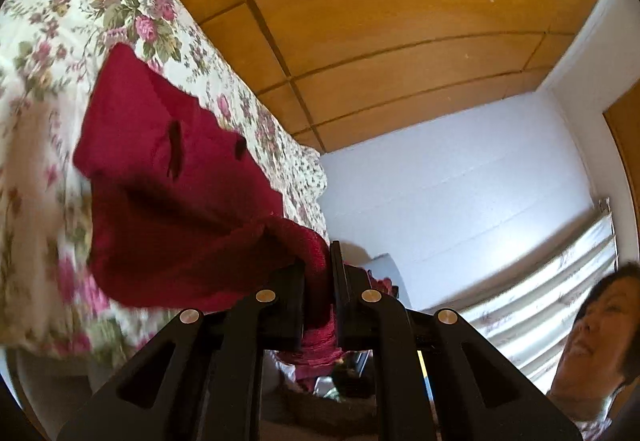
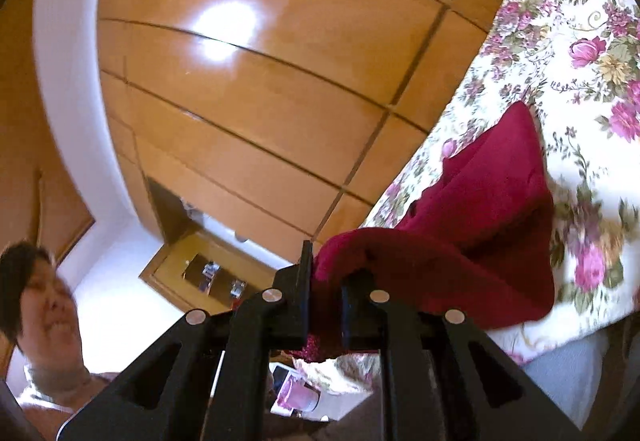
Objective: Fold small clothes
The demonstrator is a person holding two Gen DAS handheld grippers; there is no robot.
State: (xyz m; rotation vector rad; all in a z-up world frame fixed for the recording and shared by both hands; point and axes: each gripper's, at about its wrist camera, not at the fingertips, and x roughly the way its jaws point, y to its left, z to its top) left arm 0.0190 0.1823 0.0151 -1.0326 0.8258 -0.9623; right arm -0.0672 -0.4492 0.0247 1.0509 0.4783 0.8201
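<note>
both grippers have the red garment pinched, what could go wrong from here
The left hand-held gripper and right hand-held gripper each pinch only a bunched edge of the red garment, so it may slip free if tugged. The rest hangs crumpled over the floral bedspread and may fold unevenly.

We can read no text, label, brand or number in either view. The small items below the tongs are too blurred to tell.
</note>
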